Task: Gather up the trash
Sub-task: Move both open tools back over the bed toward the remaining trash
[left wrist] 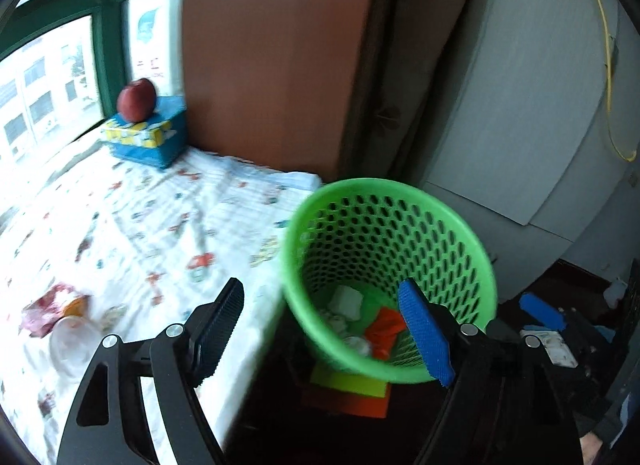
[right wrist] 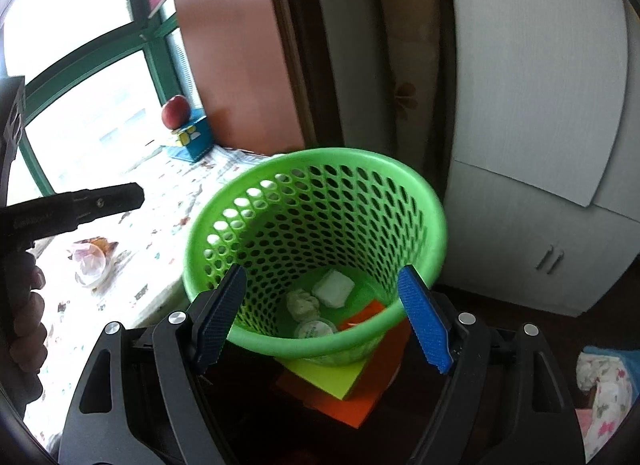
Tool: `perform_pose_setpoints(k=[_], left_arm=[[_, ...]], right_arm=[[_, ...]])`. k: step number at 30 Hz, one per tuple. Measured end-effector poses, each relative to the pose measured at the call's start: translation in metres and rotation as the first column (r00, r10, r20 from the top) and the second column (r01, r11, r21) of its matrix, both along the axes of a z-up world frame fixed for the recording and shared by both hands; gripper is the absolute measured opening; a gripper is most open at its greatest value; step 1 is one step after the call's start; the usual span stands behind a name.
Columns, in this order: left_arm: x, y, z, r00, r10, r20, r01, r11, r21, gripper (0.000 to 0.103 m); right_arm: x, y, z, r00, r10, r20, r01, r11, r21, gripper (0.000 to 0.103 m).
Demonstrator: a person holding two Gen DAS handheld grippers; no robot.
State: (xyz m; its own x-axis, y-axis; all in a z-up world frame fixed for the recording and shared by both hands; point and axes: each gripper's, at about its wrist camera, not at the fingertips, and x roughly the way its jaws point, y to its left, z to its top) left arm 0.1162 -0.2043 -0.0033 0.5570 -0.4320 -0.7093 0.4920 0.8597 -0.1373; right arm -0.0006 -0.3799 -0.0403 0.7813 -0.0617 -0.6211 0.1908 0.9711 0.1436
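Note:
A green perforated wastebasket (left wrist: 448, 217) (right wrist: 416, 201) stands beside the table on yellow and orange blocks (right wrist: 340, 381). Inside lie white crumpled paper (right wrist: 303, 303), a white pad (right wrist: 333, 287), a small lidded cup (right wrist: 315, 329) and an orange piece (left wrist: 385, 327). On the patterned tablecloth (left wrist: 160, 217) remain a clear plastic cup (left wrist: 72, 341) (right wrist: 91, 265) and a pink-orange wrapper (left wrist: 48, 305). My left gripper (left wrist: 324, 333) is open and empty, between table edge and basket. My right gripper (right wrist: 324, 321) is open and empty, over the basket's near rim.
A red apple (left wrist: 137, 99) sits on a blue tissue box (left wrist: 152, 137) at the table's far end by the window. A brown panel (left wrist: 280, 57) and white cabinet (right wrist: 532, 105) stand behind. The left gripper's body (right wrist: 76, 205) shows at the left of the right wrist view.

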Motion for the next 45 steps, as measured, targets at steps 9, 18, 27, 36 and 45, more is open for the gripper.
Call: perform_pose_setpoints(k=[9, 18, 27, 36, 45], left_arm=[[-0.002, 0.078, -0.003, 0.987, 0.158, -0.004, -0.158, 0.987, 0.000, 0.077], [0.000, 0.159, -0.012, 0.948, 0.319, -0.022, -0.319, 0.948, 0.012, 0.077], [-0.006, 0.242, -0.026, 0.880, 0.471, -0.054, -0.471, 0.882, 0.023, 0.077], [-0.026, 0.300, -0.033, 0.813, 0.578, -0.069, -0.579, 0.815, 0.018, 0.077], [-0.044, 0.342, -0.045, 0.755, 0.650, -0.091, -0.651, 0.759, 0.021, 0.077]], right_arm=[[0.017, 0.037, 0.008, 0.995, 0.096, 0.016, -0.096, 0.995, -0.005, 0.080], [0.040, 0.086, 0.011, 0.975, 0.221, 0.018, -0.221, 0.975, -0.008, 0.080], [0.066, 0.138, 0.003, 0.935, 0.354, -0.002, -0.354, 0.935, 0.008, 0.080], [0.098, 0.194, -0.005, 0.862, 0.507, -0.021, -0.504, 0.861, 0.064, 0.080], [0.137, 0.251, -0.021, 0.764, 0.644, -0.044, -0.631, 0.758, 0.165, 0.080]])
